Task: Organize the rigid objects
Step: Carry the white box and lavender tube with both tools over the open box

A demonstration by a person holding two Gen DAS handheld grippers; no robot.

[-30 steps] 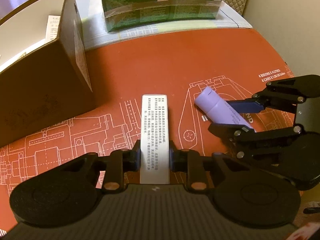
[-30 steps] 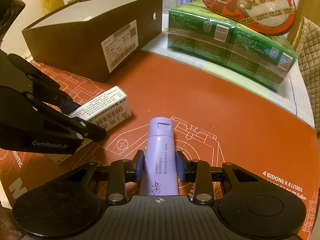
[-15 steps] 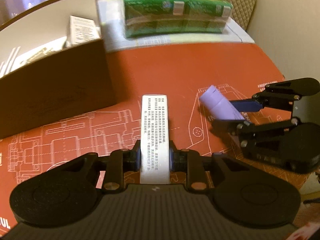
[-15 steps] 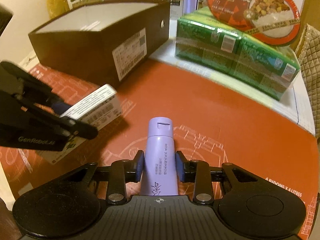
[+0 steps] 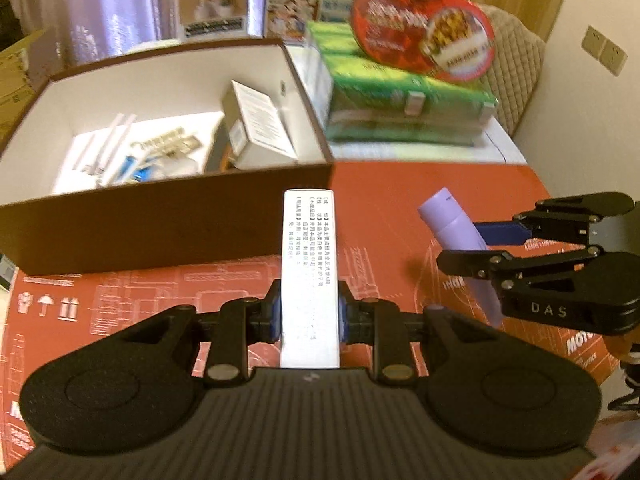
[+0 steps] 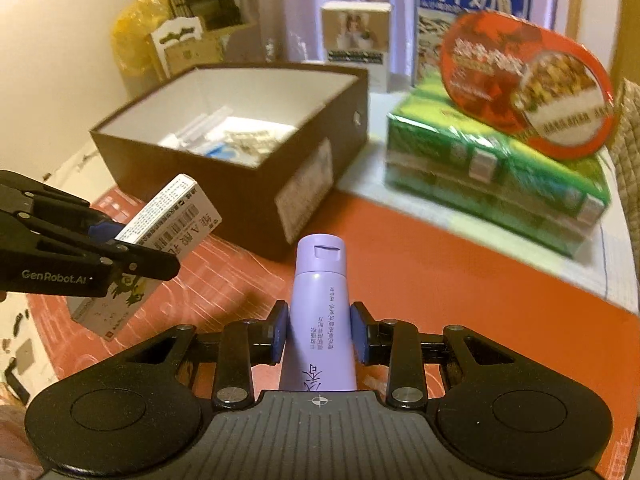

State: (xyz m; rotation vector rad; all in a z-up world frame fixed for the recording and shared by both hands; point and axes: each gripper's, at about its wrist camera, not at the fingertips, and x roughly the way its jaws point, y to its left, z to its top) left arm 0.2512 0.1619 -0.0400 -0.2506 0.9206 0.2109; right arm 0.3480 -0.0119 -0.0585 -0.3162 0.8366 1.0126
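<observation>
My left claw [image 5: 309,316] is clamped on a white carton [image 5: 309,264], which I hold lifted off the mat with its far end at the near wall of the brown box [image 5: 160,220]. My right claw [image 6: 319,334] is clamped on a lilac tube [image 6: 320,312], cap pointing away from me, also held above the mat, to the right of the carton and near the box's corner.

Below both lies a red mat [image 5: 380,184] printed with white line drawings, covering the table. The brown box stands open on it, white inside, with a grey-and-white carton [image 5: 256,128] leaning in its right end and blurred small packets beside it. Right of the box a green shrink-wrapped pack [image 6: 496,172] sits on a pale sheet, with a red oval food bowl [image 6: 528,88] tilted on top. Behind them stand a blue-and-white milk carton [image 6: 472,8] and a small beige box [image 6: 356,36], before a lilac curtain. A quilted chair back [image 5: 512,76] and a wall socket [image 5: 604,50] show at far right.
</observation>
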